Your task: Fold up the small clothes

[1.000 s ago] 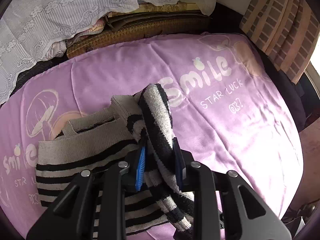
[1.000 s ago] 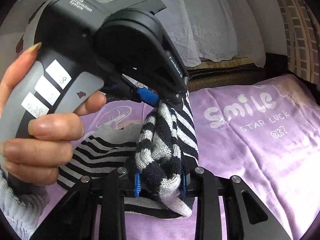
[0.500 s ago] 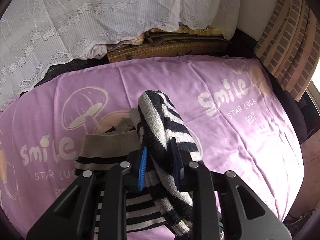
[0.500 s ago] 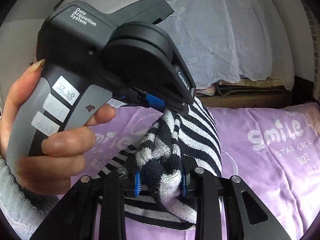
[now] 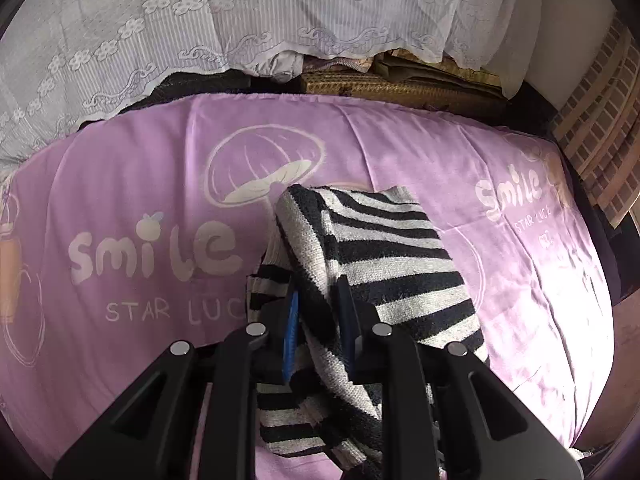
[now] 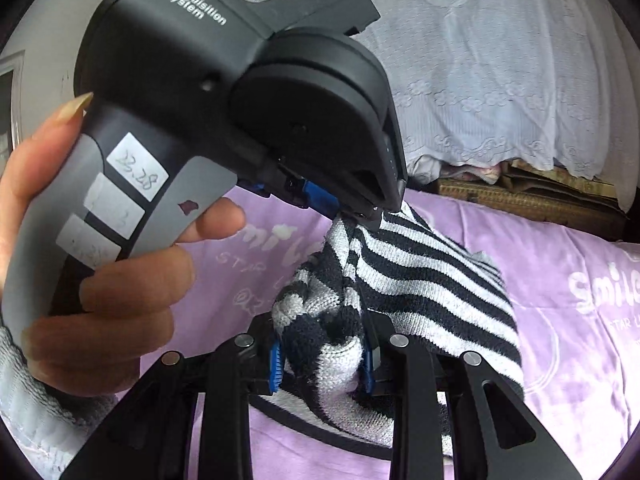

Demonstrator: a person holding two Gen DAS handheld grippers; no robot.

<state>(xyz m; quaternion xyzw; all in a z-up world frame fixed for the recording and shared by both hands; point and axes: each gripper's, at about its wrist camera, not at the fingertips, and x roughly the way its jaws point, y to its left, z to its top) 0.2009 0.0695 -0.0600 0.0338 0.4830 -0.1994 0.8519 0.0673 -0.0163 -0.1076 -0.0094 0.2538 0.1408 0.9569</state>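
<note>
A small black-and-white striped knit garment [image 5: 384, 264] hangs between my two grippers above a purple sheet [image 5: 140, 184]. My left gripper [image 5: 318, 320] is shut on a bunched edge of it. The cloth drapes right and down over the jaw. My right gripper [image 6: 324, 360] is shut on another bunched part of the same garment [image 6: 424, 280]. In the right wrist view the left gripper [image 6: 352, 208], held in a hand [image 6: 120, 280], sits just above and ahead, clamping the garment's upper edge. The garment's lower part is hidden behind the gripper bodies.
The purple sheet [image 6: 560, 264] carries "smile STAR LUCK" print and a mushroom drawing [image 5: 264, 164]. A white lace cloth [image 5: 200, 12] hangs along the back. Woven mats [image 5: 400, 84] are stacked under it. A brick-pattern panel [image 5: 600, 128] stands at the right.
Both grippers have carried the striped garment to the left and further back over the sheet. The garment has lifted off the sheet and now hangs folded between them. Both grips held.
</note>
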